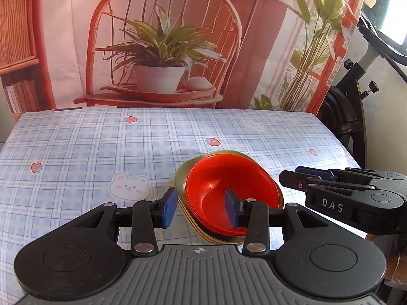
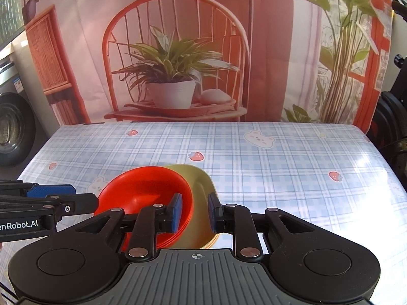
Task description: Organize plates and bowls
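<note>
While left tool (image 1: 201,209) straddles red bowls (image 1: 229,185) | right view: yellow bowl (image 2: 202,203)

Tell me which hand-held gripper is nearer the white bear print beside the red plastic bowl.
Left. The left hand-held gripper sits just right of the white bear print; the right hand-held gripper is across the stacked red plastic bowls from it.
</note>
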Demonstrator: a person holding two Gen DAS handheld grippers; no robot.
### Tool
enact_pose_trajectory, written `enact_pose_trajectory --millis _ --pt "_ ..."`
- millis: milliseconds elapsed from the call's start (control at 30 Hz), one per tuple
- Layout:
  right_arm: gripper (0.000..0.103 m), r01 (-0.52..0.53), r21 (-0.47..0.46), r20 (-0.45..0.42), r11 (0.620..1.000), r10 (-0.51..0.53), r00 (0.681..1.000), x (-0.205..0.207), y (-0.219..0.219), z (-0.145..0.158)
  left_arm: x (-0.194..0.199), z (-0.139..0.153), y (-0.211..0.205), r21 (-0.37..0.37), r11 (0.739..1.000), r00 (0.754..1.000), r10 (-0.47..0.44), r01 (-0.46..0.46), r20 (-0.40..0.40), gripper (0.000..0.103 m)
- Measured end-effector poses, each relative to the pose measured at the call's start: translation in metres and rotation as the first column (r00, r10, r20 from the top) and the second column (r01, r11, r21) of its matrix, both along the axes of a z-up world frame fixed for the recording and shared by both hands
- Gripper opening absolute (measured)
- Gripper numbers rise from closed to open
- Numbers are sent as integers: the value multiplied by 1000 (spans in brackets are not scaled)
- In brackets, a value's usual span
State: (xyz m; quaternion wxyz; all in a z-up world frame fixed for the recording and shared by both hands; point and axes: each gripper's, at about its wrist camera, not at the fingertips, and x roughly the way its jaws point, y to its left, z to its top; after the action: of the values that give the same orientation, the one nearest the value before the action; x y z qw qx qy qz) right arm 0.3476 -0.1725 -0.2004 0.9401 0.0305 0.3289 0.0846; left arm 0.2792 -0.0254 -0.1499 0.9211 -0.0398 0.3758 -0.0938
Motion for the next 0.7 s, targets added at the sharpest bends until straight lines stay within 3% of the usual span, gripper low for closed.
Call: enact_pose_trajectory --millis 267,400,467,700 --pt "32 3 -24 60 1000 -1 998 -30 -2 32 -35 40 1 40 999 995 15 -19 100 55" --pt "44 1 -32 95 999 2 995 -50 -2 53 -54 64 6 38 999 987 25 -31 161 63" --pt "50 -5 -35 117 999 9 993 -61 -2 63 -65 76 9 35 999 981 28 -35 194 73" --pt "74 8 -20 193 1000 -4 981 -105 -4 105 -109 121 13 55 994 954 71 -91 292 83"
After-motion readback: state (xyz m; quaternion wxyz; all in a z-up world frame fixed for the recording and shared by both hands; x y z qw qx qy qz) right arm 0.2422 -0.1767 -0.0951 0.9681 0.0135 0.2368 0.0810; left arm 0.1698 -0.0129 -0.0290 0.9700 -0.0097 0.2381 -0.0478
